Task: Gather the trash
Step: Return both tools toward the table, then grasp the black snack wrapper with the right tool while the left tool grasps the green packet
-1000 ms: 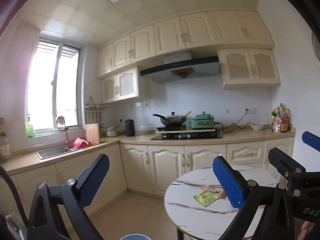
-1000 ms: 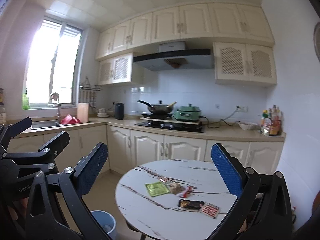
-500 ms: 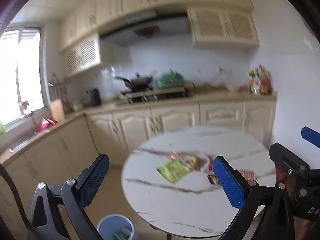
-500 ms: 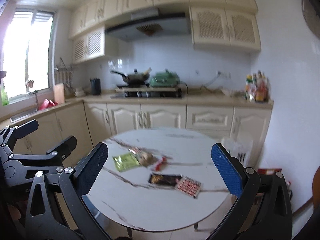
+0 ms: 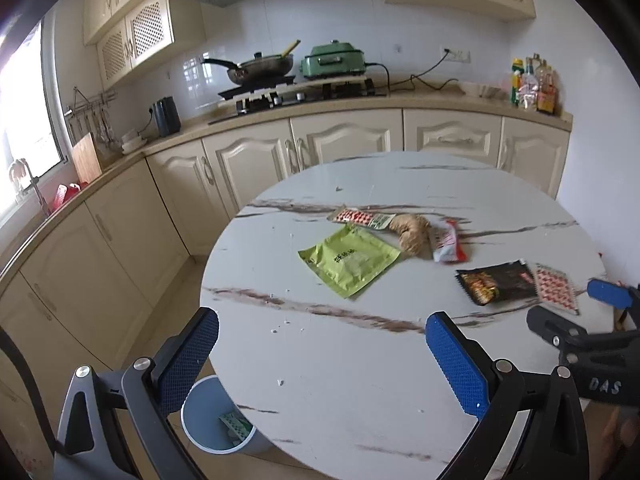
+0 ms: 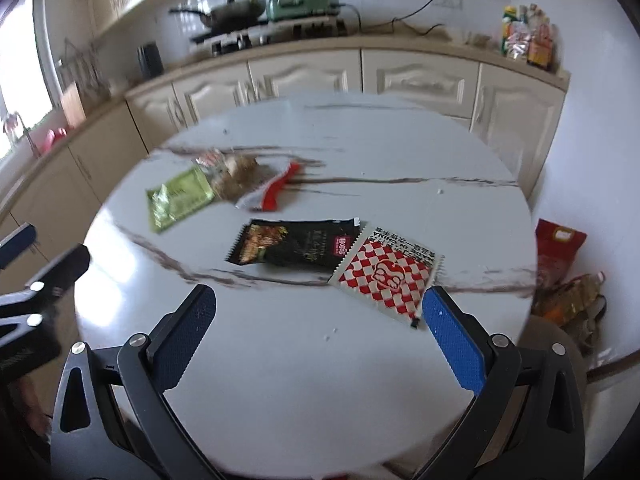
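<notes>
Both grippers are held wide open and empty over the near edge of the round counter [image 5: 360, 380]. The left gripper [image 5: 320, 360] is aimed at the green wrapper [image 5: 350, 260]. The right gripper [image 6: 316, 340] is near the red-checked packet [image 6: 386, 276], which touches the black packet [image 6: 296, 246]. A blue bin [image 5: 216, 420] is kept on the floor, ready for trash.

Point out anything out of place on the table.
Empty snack wrappers litter the table: a green pouch, a black packet and a red-checked packet. White crumbs are scattered nearby.

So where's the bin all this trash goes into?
The blue bin stands on the floor by the round table's near-left edge, at the bottom of the left wrist view, partly behind the left tool.
</notes>
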